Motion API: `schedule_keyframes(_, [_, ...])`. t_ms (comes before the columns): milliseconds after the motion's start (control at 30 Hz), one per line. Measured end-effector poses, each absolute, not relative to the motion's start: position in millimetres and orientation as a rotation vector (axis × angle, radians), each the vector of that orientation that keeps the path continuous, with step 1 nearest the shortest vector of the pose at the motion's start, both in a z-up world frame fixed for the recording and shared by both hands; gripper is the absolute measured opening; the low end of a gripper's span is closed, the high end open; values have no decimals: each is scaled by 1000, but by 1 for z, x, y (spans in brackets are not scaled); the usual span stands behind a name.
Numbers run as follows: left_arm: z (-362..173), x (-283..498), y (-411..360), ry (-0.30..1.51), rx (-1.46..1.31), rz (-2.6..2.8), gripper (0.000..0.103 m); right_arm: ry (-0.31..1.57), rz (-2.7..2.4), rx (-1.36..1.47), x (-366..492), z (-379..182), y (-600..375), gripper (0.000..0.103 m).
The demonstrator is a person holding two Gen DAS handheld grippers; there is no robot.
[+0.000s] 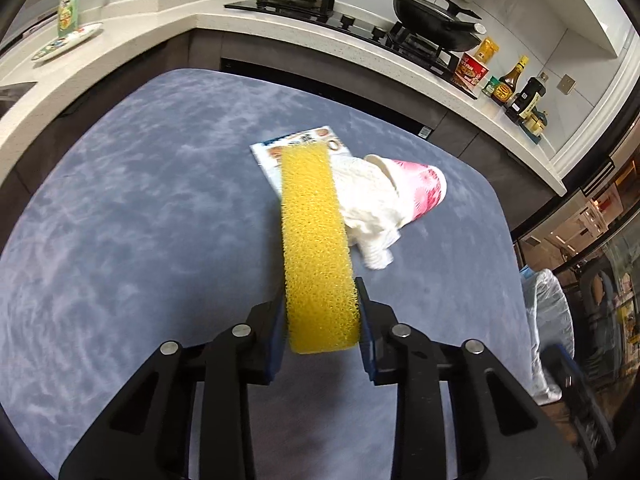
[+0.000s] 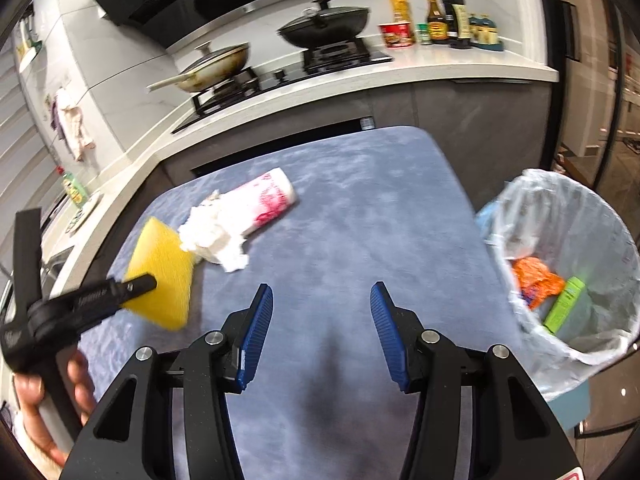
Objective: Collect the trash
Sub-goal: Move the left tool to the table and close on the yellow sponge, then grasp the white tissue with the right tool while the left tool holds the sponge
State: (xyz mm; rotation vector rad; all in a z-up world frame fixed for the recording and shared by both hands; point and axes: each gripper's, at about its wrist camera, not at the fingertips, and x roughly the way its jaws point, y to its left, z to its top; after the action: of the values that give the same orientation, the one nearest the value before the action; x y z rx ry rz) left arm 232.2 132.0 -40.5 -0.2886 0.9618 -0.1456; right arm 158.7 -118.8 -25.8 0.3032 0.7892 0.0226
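Observation:
My left gripper [image 1: 320, 296] is shut on a yellow sponge [image 1: 316, 240], held on edge above the blue-grey table [image 1: 140, 220]. Beyond the sponge lie a printed packet [image 1: 296, 142], a crumpled white tissue [image 1: 368, 196] and a pink-and-white paper cup [image 1: 420, 188] on its side. The right wrist view shows the same sponge [image 2: 160, 268] at the left, gripped in the left gripper [image 2: 132, 284], with the tissue [image 2: 212, 232] and the cup [image 2: 272, 196] past it. Over bare table, my right gripper [image 2: 322, 286] stands open and holds nothing.
A bin with a clear liner [image 2: 560, 220] stands off the table's right edge, holding an orange wrapper [image 2: 536, 280] and a green box [image 2: 564, 304]. Behind the table runs a counter [image 2: 440, 68] with a stove, two pans and sauce bottles. A hand [image 2: 36, 392] holds the left gripper.

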Motion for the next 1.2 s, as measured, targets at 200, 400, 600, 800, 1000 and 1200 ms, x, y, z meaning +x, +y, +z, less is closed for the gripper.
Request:
schedule_keyframes(200, [-40, 213, 164, 965, -292, -118, 29, 801, 110, 288, 189, -29, -75, 50])
schedule_keyframes(400, [-41, 201, 191, 971, -300, -105, 29, 839, 185, 269, 226, -45, -29, 50])
schedule_keyframes(600, [-52, 201, 204, 997, -308, -105, 28, 874, 222, 247, 260, -64, 7, 50])
schedule_keyframes(800, [-53, 203, 209, 991, -317, -126, 28, 893, 214, 218, 289, -82, 24, 50])
schedule_keyframes(1000, [-53, 206, 208, 993, -321, -139, 28, 932, 204, 214, 303, -97, 25, 11])
schedule_keyframes(1200, [-48, 205, 202, 982, -318, -155, 28, 874, 196, 230, 272, -74, 12, 3])
